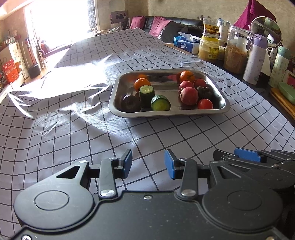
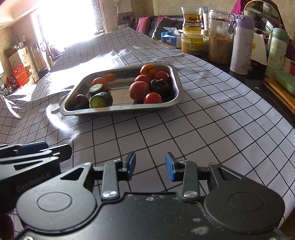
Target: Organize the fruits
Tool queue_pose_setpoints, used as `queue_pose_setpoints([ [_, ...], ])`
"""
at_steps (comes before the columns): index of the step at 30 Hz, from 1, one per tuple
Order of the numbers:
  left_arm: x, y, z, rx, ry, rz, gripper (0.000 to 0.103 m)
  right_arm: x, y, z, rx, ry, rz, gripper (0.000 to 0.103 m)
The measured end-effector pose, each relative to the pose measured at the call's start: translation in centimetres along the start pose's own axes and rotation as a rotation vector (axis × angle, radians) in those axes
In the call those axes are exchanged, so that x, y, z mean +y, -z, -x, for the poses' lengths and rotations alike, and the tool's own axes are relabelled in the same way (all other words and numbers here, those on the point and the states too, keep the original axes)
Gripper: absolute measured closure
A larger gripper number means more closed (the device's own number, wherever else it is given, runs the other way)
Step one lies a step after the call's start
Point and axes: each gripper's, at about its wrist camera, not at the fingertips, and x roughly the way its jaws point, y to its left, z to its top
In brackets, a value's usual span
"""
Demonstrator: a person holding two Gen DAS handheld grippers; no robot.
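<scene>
Every fruit piece you can see already sits in the steel tray (image 1: pixel 224 109), in two clusters; little looks left. Your left gripper (image 1: pixel 148 165) and right gripper (image 2: pixel 150 167) hover part-open, holding nothing.

A bright window (image 1: pixel 59 16) at eleven o'clock floods the checked tablecloth (image 1: pixel 73 129) with glare. Beyond it, at twelve, a black sofa (image 1: pixel 177 24) carries magenta cushions (image 1: pixel 137 22) against a beige wall (image 1: pixel 175 7). At nine o'clock stand a red box (image 1: pixel 10 71) and a cluttered shelf (image 1: pixel 11 39).
</scene>
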Motion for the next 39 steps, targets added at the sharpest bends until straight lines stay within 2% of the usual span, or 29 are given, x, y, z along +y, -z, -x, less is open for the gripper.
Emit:
queue_pose_setpoints([
  [39,-0.72,0.12,-0.33,0.011,-0.001,-0.02,0.054,0.09,0.18,0.09,0.001,-0.02,0.009,0.065],
])
